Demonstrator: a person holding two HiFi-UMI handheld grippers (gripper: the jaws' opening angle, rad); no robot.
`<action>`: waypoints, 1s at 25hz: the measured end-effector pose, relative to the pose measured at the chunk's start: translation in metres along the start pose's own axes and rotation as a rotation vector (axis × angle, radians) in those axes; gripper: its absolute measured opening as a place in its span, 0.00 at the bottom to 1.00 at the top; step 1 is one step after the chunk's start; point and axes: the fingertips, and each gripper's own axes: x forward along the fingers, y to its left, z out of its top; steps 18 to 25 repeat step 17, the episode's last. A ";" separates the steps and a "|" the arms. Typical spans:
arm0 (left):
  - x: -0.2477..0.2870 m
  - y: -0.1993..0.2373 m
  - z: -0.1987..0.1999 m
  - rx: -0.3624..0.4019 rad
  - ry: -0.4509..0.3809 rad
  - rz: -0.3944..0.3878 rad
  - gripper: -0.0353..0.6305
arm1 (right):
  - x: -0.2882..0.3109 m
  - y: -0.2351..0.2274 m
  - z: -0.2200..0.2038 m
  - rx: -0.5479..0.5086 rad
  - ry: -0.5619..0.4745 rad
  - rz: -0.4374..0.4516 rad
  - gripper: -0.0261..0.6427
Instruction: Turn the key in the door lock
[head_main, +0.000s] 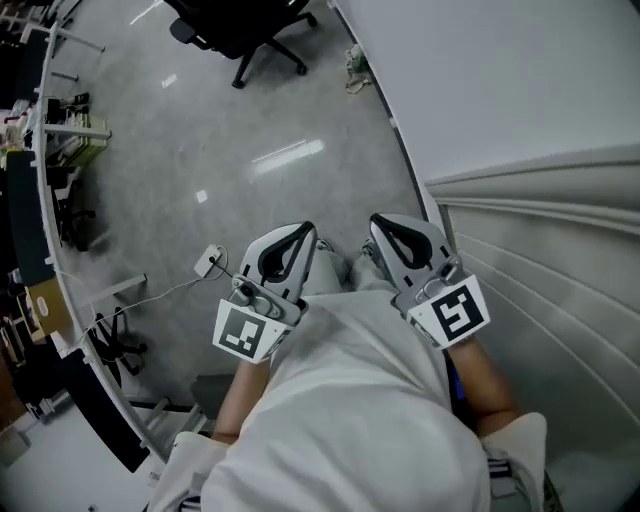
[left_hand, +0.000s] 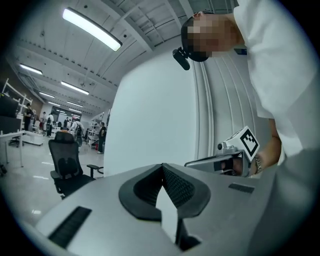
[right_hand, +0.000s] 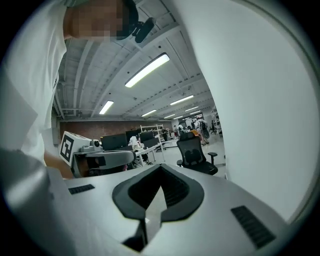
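No key or door lock shows in any view. In the head view both grippers are held close in front of the person's white-clad body, side by side over the grey floor. My left gripper (head_main: 303, 232) has its jaws together with nothing between them, and the left gripper view shows the same at the tip (left_hand: 162, 167). My right gripper (head_main: 383, 224) is shut and empty too, its pads meeting at the tip (right_hand: 160, 168). It is next to a white ribbed panel (head_main: 560, 270) and a plain white wall (head_main: 500, 80).
A black office chair (head_main: 240, 30) stands on the floor ahead, also seen in the left gripper view (left_hand: 65, 160). A white power strip with a cable (head_main: 207, 262) lies at the left. Desks and shelving (head_main: 40, 200) line the left side.
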 end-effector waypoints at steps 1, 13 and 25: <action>-0.005 0.009 -0.006 -0.006 0.008 0.023 0.06 | 0.009 0.006 -0.006 0.021 0.009 0.018 0.04; -0.004 0.177 -0.023 -0.090 -0.010 0.023 0.06 | 0.168 0.039 -0.032 0.110 0.162 0.023 0.04; -0.004 0.259 -0.008 -0.097 0.008 -0.033 0.06 | 0.242 0.054 -0.012 0.127 0.148 -0.040 0.04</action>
